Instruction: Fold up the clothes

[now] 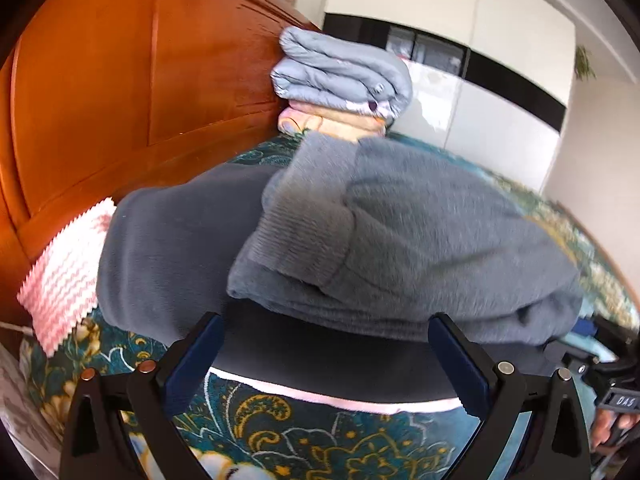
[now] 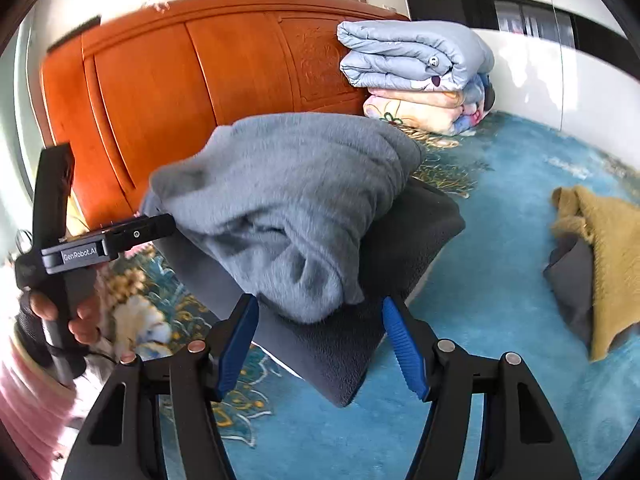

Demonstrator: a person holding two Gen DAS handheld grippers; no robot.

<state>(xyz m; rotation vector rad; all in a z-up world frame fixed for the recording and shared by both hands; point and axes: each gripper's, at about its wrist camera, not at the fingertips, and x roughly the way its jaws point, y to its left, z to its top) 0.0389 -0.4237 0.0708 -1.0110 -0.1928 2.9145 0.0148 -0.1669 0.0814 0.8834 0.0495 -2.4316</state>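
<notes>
Right now both of your grippers stand with their fingers spread and nothing pinched: the left gripper (image 1: 328, 364) faces the near hem of the grey garment (image 1: 400, 232), and the right gripper (image 2: 320, 344) faces its other corner. That garment, a fleecy grey piece bunched on top of a darker layer (image 2: 352, 352), lies heaped on the patterned bedspread (image 1: 320, 440) in front of the wooden headboard (image 1: 120, 100). To fold it well, I judge you should close each gripper on a firm edge (the ribbed cuff (image 1: 304, 236) looks like a good handle) and not on the loose middle, then lift both corners level so the cloth drapes flat. For room, the blue spread to the right is open up to the mustard cloth (image 2: 600, 260); the stacked quilts (image 2: 416, 56) and the pink zigzag cushion (image 1: 68, 268) hem you in toward the headboard.
</notes>
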